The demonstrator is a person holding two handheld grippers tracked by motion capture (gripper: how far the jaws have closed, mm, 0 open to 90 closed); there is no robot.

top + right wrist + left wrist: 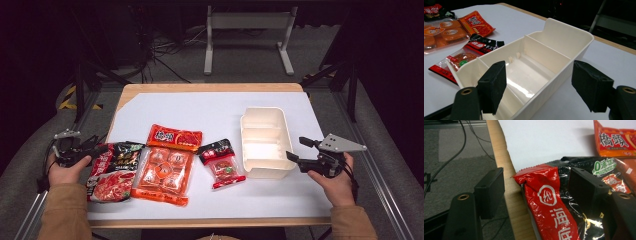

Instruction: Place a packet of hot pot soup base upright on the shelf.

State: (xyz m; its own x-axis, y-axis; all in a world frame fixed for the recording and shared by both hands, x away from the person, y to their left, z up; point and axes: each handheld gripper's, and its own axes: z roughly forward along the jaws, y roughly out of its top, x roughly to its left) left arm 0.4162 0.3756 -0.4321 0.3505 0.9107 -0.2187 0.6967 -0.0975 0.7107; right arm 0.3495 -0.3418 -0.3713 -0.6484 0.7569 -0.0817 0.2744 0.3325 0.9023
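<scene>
Worktop: lying white-covered, wood-edged.
Room: sitting dark; grey floor.
Left gripper: straddling the red-black packet, released.
Right gripper: hanging released beside the cream box.

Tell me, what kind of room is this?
Probably a lab or workshop set up for recording: a white-topped table ringed by metal frame rails, loose cables on grey carpet, and dark surroundings.

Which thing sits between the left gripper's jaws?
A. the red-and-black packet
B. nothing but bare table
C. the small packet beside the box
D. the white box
A: the left gripper straddles the edge of the red-and-black packet at the table's left side.
</scene>
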